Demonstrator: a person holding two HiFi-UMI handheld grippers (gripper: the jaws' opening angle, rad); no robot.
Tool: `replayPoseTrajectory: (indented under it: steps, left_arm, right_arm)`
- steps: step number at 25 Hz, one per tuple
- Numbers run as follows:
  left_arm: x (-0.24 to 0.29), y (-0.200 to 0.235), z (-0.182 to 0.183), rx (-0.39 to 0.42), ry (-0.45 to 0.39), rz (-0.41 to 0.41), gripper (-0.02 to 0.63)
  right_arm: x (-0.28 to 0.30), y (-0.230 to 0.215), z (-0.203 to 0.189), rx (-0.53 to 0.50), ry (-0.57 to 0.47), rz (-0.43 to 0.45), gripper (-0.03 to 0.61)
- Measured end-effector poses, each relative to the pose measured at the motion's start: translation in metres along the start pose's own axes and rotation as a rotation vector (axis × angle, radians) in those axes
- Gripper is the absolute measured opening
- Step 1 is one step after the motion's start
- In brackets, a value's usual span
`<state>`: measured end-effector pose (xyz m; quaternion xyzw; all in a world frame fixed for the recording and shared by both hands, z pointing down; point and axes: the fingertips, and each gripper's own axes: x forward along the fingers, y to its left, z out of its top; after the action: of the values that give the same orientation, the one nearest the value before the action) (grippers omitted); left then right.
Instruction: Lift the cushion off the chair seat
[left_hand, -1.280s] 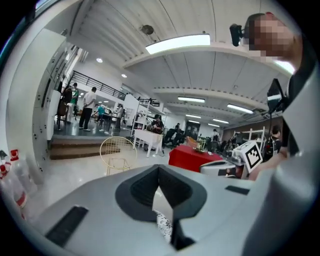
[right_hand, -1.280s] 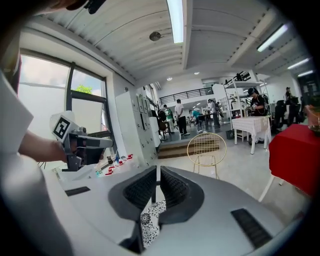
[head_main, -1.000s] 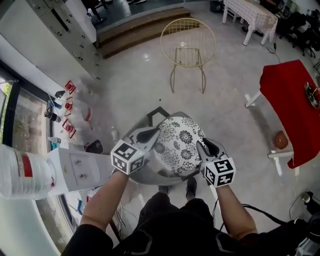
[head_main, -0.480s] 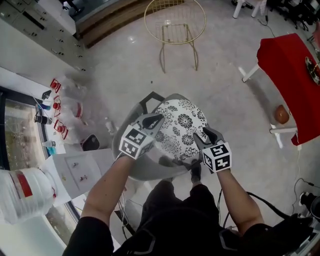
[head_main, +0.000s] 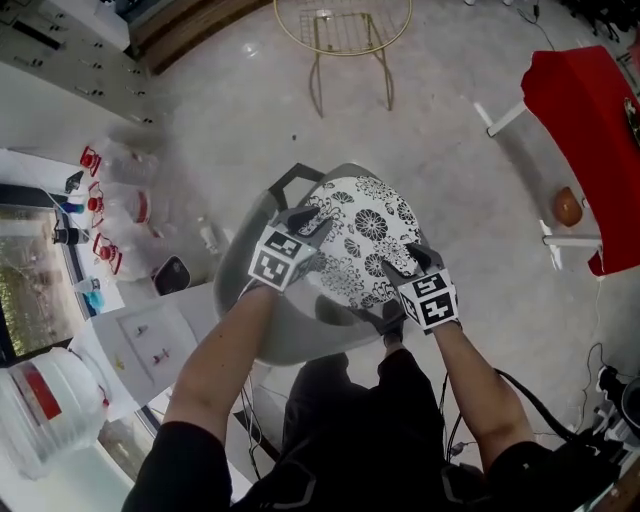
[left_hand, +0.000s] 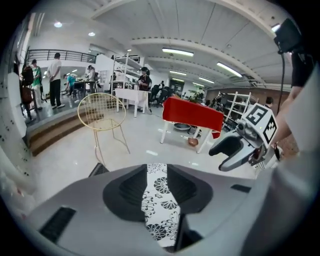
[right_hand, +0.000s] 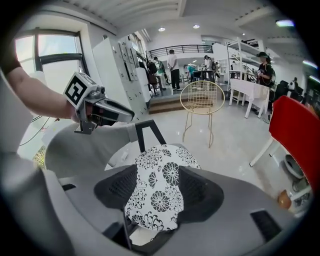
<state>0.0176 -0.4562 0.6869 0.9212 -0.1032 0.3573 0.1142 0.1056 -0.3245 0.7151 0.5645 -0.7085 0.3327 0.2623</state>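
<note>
1. since a second ago both grippers have sunk toward the seat. the round white cushion with a black flower print (head_main: 362, 240), then tilted up between them, now lies on the grey moulded plastic chair seat (head_main: 250, 310).
2. the left gripper (head_main: 312, 224) was clamped on the cushion's edge. its jaws are now opening, and a narrow strip of the print shows in the gap between the pads.
3. the right gripper (head_main: 402, 264) is opening too, much wider. the near edge of the cushion sits between its jaws with neither pad pressing on it.
4. the head view has tipped down, so the gold wire chair (head_main: 345, 30) now sits at the top edge.
5. the chair stands on a pale glossy floor (head_main: 450, 150), with a black bar of its frame (head_main: 285, 185) showing behind the seat.
6. to the right is a table under a red cloth (head_main: 585, 100), with a brown round object (head_main: 568, 207) just beside its white leg. at the left stand clear water jugs with red caps (head_main: 125, 205) and a large clear bottle with a red label (head_main: 40, 400).
7. the cushion is thin and lies flat on the seat, with black chrysanthemum-like blooms on white. it covers the right part of the seat, between the two grippers.
</note>
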Motion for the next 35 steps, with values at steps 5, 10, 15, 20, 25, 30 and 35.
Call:
replayPoseTrajectory:
  steps: [5, 10, 15, 20, 25, 30, 35]
  left_arm:
    - [0.026, 0.006, -0.036, -0.07, 0.057, -0.009, 0.137]
    - [0.046, 0.008, -0.074, -0.16, 0.096, 0.008, 0.185]
    - [0.063, 0.004, -0.102, -0.226, 0.113, -0.003, 0.233]
    - [0.079, 0.004, -0.134, -0.299, 0.144, 0.039, 0.262]
    - [0.095, 0.006, -0.159, -0.367, 0.163, 0.066, 0.267]
    - [0.11, 0.003, -0.192, -0.389, 0.223, 0.093, 0.291]
    - [0.119, 0.003, -0.216, -0.376, 0.284, 0.147, 0.331]
  right_arm:
    - [0.026, -0.008, -0.018, -0.011, 0.058, -0.002, 0.285]
    - [0.053, -0.02, -0.039, -0.023, 0.119, 0.008, 0.305]
    - [0.079, -0.031, -0.059, -0.083, 0.171, 0.015, 0.322]
    - [0.102, -0.041, -0.07, -0.095, 0.198, 0.037, 0.33]
    - [0.127, -0.055, -0.083, -0.157, 0.243, 0.057, 0.354]
    - [0.146, -0.069, -0.104, -0.162, 0.272, 0.042, 0.367]
    - [0.157, -0.089, -0.122, -0.153, 0.303, -0.013, 0.391]
